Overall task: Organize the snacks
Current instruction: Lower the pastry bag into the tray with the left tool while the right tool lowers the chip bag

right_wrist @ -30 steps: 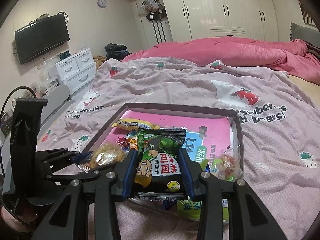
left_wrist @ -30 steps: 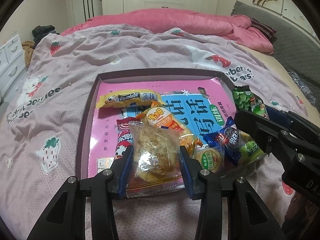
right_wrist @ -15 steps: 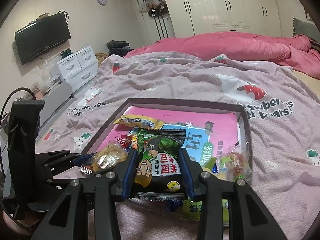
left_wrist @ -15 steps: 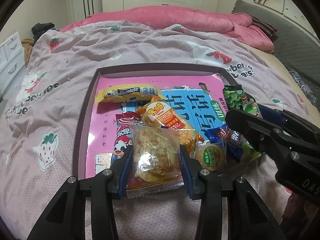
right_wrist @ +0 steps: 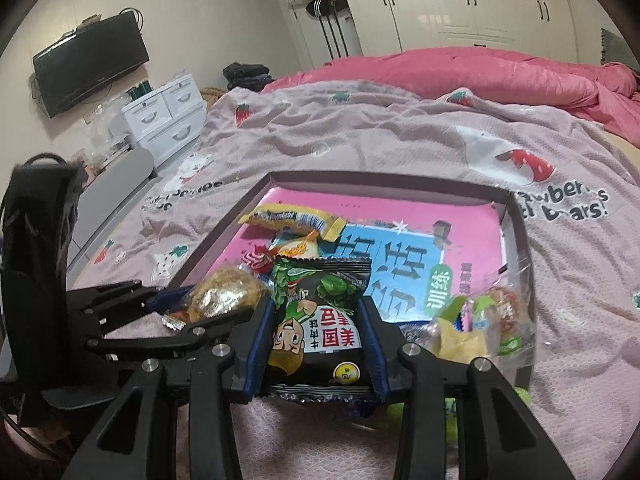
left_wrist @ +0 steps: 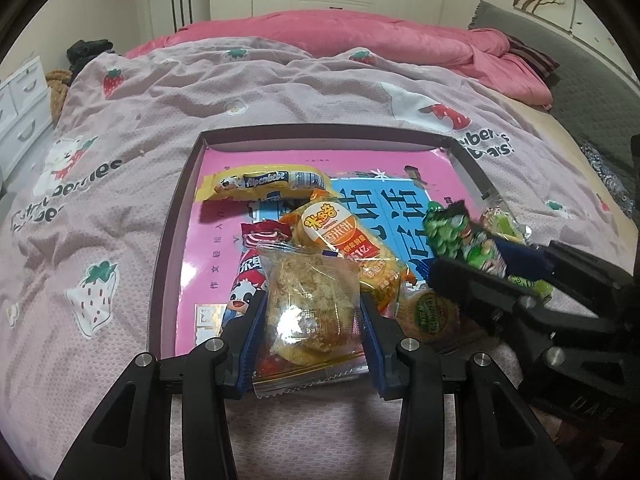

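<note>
- Left tool (left_wrist: 312, 312): blue pads clamped on both sides of a clear-wrapped pork-floss cake (left_wrist: 310, 304), held at the near edge of the tray (left_wrist: 172, 240).
- Right tool (right_wrist: 318, 336): closed on a dark green pea snack bag (right_wrist: 320, 320), print upside-down to the camera, bag above the tray's near edge.
- In the right wrist view the left tool and the floss cake (right_wrist: 224, 298) sit just left of the pea bag; in the left wrist view the right tool (left_wrist: 480, 264) and the pea bag (left_wrist: 460, 236) sit to the right.
- Tray: shallow, dark-rimmed, pink and blue printed sheet on its floor, lying on the bed.
- Tray contents: yellow Alpenliebe candy pack (left_wrist: 264, 182) toward the far left; orange rice-cracker pack (left_wrist: 344, 240) mid-tray, touching the floss cake's far edge; red-and-white milk candy pack (left_wrist: 250, 272) partly under the cake; round green-labelled biscuit (left_wrist: 430, 312) at the near right.
- Clear bag of mixed sweets (right_wrist: 488, 320) at the tray's right near corner.
- Bed: pale pink strawberry-print quilt (left_wrist: 280, 88) under the tray; rumpled pink duvet (left_wrist: 360, 36) beyond.
</note>
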